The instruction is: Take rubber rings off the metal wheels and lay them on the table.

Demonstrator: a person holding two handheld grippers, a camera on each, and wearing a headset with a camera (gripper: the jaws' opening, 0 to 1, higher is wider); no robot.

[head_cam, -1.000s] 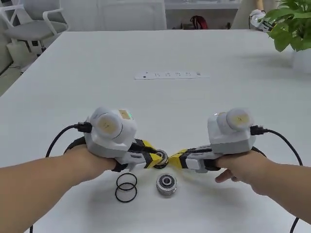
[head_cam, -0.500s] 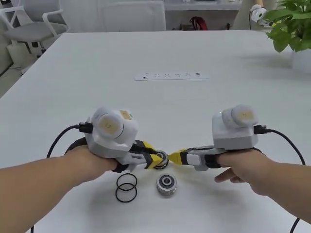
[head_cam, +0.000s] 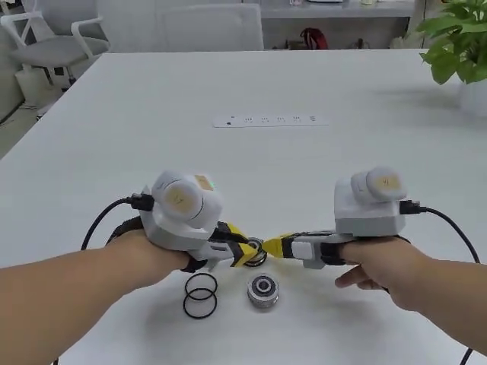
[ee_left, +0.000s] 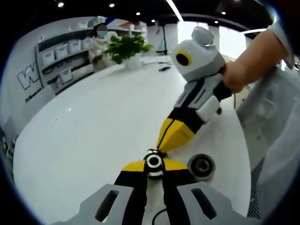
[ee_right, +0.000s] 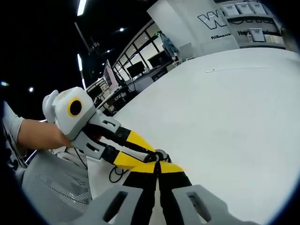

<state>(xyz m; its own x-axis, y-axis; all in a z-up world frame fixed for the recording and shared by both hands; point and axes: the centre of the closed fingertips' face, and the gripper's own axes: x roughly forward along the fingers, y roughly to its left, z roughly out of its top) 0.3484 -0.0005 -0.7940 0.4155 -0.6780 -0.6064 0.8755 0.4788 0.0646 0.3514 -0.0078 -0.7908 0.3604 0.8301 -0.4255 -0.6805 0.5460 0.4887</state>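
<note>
A metal wheel (head_cam: 254, 249) is pinched between the jaws of the left gripper (head_cam: 245, 252), just above the table (head_cam: 266, 175) near its front edge. The right gripper (head_cam: 268, 247), jaws pressed together, touches the wheel's rim; whether it has caught a ring cannot be told. Two rubber rings (head_cam: 200, 295) and a second wheel (head_cam: 263, 289) lie closer to that edge. The step appears to be peeling; next, the ring needs drawing sideways off the wheel.

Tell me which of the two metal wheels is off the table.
The wheel clamped in the left tongs, with the right tongs at its rim; the other wheel lies flat on the table beside two loose rubber rings.
</note>
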